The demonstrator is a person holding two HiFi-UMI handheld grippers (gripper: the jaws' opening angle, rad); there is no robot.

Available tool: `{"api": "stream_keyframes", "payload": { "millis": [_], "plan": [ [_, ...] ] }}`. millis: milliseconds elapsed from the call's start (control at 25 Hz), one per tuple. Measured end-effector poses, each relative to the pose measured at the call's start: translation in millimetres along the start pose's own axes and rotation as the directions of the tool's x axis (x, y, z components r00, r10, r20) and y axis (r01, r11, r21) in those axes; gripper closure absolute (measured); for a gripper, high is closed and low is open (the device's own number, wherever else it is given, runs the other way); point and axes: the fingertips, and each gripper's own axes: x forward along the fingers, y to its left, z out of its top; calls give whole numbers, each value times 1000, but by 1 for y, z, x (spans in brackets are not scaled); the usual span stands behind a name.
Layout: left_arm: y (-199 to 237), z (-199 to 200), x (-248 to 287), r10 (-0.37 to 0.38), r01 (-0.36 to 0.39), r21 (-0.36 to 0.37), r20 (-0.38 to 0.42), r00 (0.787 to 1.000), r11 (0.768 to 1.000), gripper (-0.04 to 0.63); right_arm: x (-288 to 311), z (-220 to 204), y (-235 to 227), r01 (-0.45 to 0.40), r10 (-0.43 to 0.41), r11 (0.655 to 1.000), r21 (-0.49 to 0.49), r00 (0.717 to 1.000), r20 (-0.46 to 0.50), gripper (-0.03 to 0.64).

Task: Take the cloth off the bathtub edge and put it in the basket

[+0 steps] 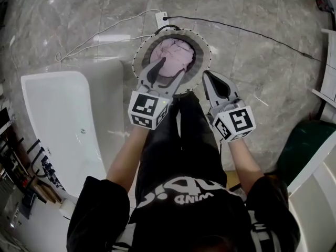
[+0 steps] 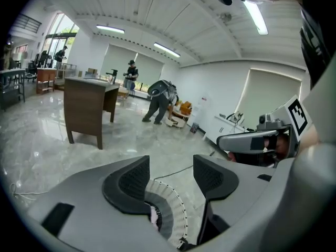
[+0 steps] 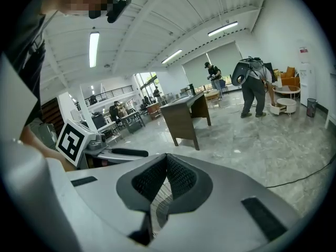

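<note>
A pale pink cloth (image 1: 176,55) lies bunched inside the round ribbed basket (image 1: 205,56) on the marble floor, ahead of the person's legs. My left gripper (image 1: 169,70) hovers over the basket's near side with its jaws apart and nothing between them. In the left gripper view (image 2: 170,175) the basket's rim (image 2: 170,209) and a sliver of the cloth (image 2: 154,214) show below the jaws. My right gripper (image 1: 208,75) is held just right of the basket, jaws shut and empty; between them (image 3: 166,164) only basket ribs (image 3: 159,206) show. The white bathtub (image 1: 32,105) stands at the left with a bare edge.
A black cable (image 1: 252,33) and a white cord (image 1: 105,33) run across the floor behind the basket to a power strip (image 1: 161,19). A green object (image 1: 304,143) and white furniture (image 1: 328,62) stand at the right. A rack of tools (image 1: 29,164) sits left of the tub.
</note>
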Motion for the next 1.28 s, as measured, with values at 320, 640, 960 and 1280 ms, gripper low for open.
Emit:
{"api": "stream_keyframes", "payload": {
  "millis": [320,640,960,1280],
  "plan": [
    [-35,57,-40,-66,65,12,61,996,998,449,-34,41,20,-27,27,999,-35,999,20,606],
    [-78,130,-94,-143,146,-1,179,973,989,566,-79,117,46,-32,40,997,-72,992,120,606],
    [-110,178,-140,-169,146,109,250,953,983,577,-108,159,79,-51,73,993,-109,977,202,606],
    [-115,181,-161,-134,98,131,298,945,987,577,-122,156,89,-58,78,994,-96,971,226,606]
  ]
}}
